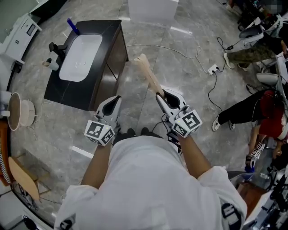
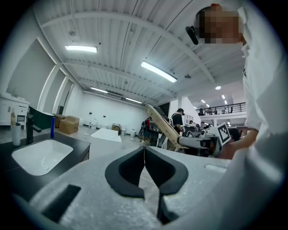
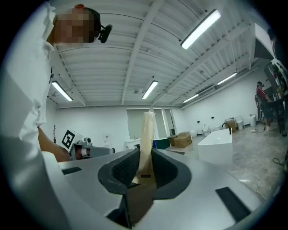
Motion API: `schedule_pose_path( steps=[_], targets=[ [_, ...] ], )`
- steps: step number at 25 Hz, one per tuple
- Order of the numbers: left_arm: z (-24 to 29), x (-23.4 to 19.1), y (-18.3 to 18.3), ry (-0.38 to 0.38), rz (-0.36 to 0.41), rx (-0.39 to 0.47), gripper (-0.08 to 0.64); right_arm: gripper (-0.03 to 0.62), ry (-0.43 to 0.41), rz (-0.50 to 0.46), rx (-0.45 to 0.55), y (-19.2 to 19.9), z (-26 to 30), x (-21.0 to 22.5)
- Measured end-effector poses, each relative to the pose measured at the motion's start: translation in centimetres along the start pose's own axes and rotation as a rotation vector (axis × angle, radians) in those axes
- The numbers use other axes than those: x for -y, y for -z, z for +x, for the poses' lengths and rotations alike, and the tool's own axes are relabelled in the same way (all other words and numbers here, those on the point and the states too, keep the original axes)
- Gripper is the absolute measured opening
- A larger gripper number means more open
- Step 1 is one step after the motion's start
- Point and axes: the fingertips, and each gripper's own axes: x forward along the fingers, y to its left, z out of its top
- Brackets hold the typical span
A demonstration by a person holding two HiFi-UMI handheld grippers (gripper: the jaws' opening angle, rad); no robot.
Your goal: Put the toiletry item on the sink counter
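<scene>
My right gripper (image 1: 163,95) is shut on a long beige toiletry tube (image 1: 149,75) that sticks out forward and up over the floor. In the right gripper view the tube (image 3: 146,141) stands upright between the two dark pads (image 3: 122,167). My left gripper (image 1: 114,101) is shut and holds nothing; its black pads (image 2: 130,168) meet in the left gripper view. The black sink counter (image 1: 56,90) with a white basin (image 1: 81,56) stands to the front left, apart from both grippers. A blue item (image 1: 73,26) stands at the counter's far end.
A black tap (image 1: 57,47) and a small white bottle (image 1: 53,64) sit on the counter's left edge. A white block (image 1: 152,11) stands ahead. Cables and a power strip (image 1: 212,69) lie on the grey floor at right, where a person's legs (image 1: 243,110) show. A round stool (image 1: 20,112) is at left.
</scene>
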Motion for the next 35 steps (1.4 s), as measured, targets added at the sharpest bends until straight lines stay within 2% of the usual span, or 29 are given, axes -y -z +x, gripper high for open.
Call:
schedule_pose_path(
  steps=[10,16,25,30,35],
  targets=[
    [0.5,0.8,0.0,-0.030,0.034,0.004,0.017,0.085,0.018,-0.001,-0.009,0.6,-1.1,1.5],
    [1.0,-0.7,0.2,-0.054,0.029,-0.005,0.017,0.086,0.028,0.009,-0.018,0.9,-0.2,2.6],
    [5.3,-4.9,0.7,-0.054,-0.023,-0.006,0.017,0.086,0.061,0.032,-0.050,1.6,3.0,7.1],
    [9.4,-8.9,-0.2,-0.057,-0.034,0.002,0.017,0.086,0.046,0.019,-0.066,1.3,7.6,10.6],
    [13.5,-13.5,-1.0,-0.054,-0.063,-0.003,0.017,0.086,0.034,0.046,-0.075,0.6,12.8,14.4]
  ],
)
